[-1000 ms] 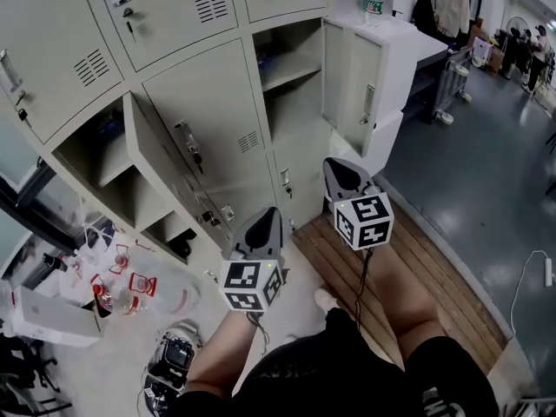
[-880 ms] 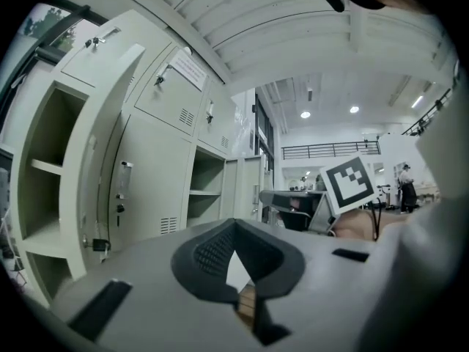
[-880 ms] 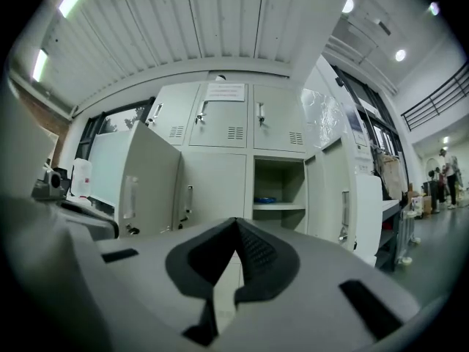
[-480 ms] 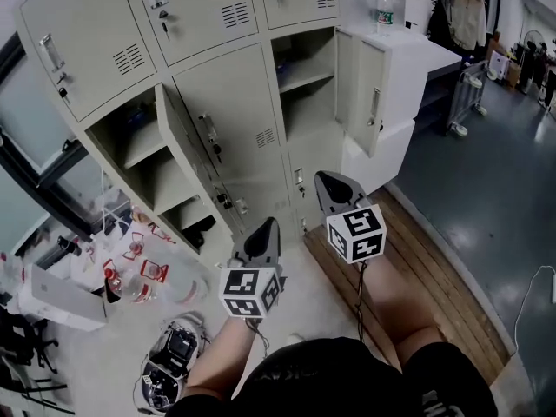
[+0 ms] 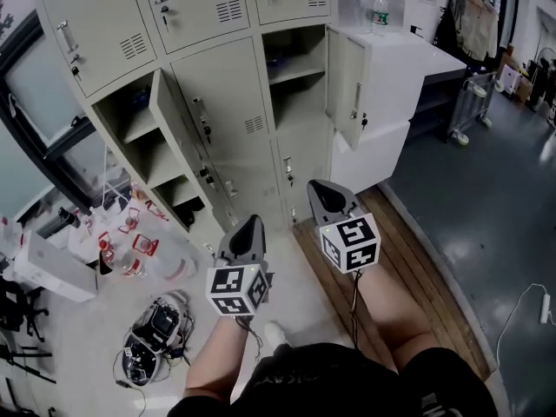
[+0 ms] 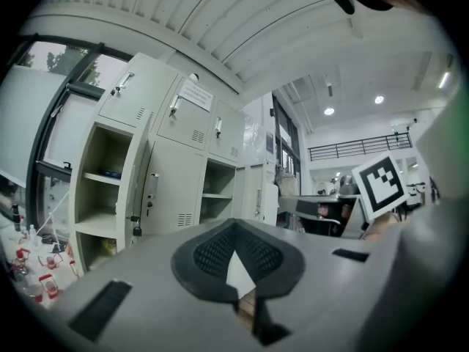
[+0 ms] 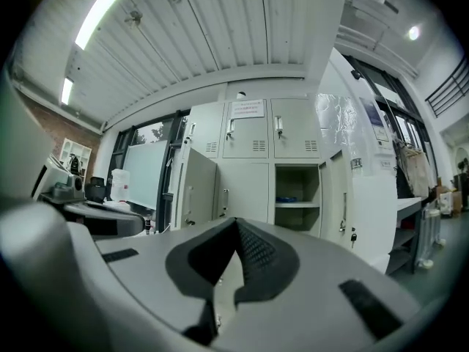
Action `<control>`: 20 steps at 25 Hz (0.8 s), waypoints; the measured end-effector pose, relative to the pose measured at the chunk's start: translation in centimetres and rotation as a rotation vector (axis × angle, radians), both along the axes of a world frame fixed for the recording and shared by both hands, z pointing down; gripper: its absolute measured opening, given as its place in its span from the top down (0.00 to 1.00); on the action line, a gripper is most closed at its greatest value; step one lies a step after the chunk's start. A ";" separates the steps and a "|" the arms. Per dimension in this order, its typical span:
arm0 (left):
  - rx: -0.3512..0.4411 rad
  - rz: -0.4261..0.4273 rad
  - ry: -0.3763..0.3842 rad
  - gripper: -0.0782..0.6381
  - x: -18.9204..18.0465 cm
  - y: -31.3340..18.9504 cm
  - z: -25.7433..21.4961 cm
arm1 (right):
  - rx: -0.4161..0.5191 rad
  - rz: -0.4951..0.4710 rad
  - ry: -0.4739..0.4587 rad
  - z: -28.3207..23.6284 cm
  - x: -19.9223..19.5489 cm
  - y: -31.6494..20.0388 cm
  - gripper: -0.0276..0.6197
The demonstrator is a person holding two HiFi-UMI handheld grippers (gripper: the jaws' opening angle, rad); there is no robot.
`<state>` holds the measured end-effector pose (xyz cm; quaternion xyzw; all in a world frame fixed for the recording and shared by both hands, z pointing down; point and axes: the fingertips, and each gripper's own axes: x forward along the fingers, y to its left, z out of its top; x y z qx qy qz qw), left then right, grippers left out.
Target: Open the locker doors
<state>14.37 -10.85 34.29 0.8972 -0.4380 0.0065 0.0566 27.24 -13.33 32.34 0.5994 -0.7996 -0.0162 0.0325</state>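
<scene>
Left tongs [image 5: 248, 224] and right tongs [image 5: 317, 188] were closed on nothing, apart from the lockers [image 5: 221, 81]. Its left door [image 5: 182, 146] and right door [image 5: 346, 85] stood open.

Bright even light, ceiling strip lamp [image 7: 102, 9] glowing, fisheye-bent edges, dark vignetted corners
</scene>
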 end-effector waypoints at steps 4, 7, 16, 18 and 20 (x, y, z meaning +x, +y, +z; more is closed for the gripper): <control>-0.003 -0.051 -0.007 0.89 -0.2 4.3 0.4 | -0.011 -0.035 -0.010 0.7 0.6 3.9 0.96; -0.008 -0.091 -0.011 0.89 -1.1 7.6 0.6 | -0.019 -0.065 -0.014 1.0 -0.1 6.7 0.96; -0.019 -0.180 -0.008 0.89 -3.2 14.3 1.3 | -0.042 -0.136 -0.012 2.1 -1.9 12.3 0.96; -0.014 -0.189 -0.004 0.89 -3.8 14.9 1.0 | -0.051 -0.140 -0.016 2.1 -2.3 12.8 0.96; -0.007 -0.196 -0.001 0.89 -4.7 15.4 0.5 | -0.058 -0.139 -0.019 2.0 -2.9 13.4 0.96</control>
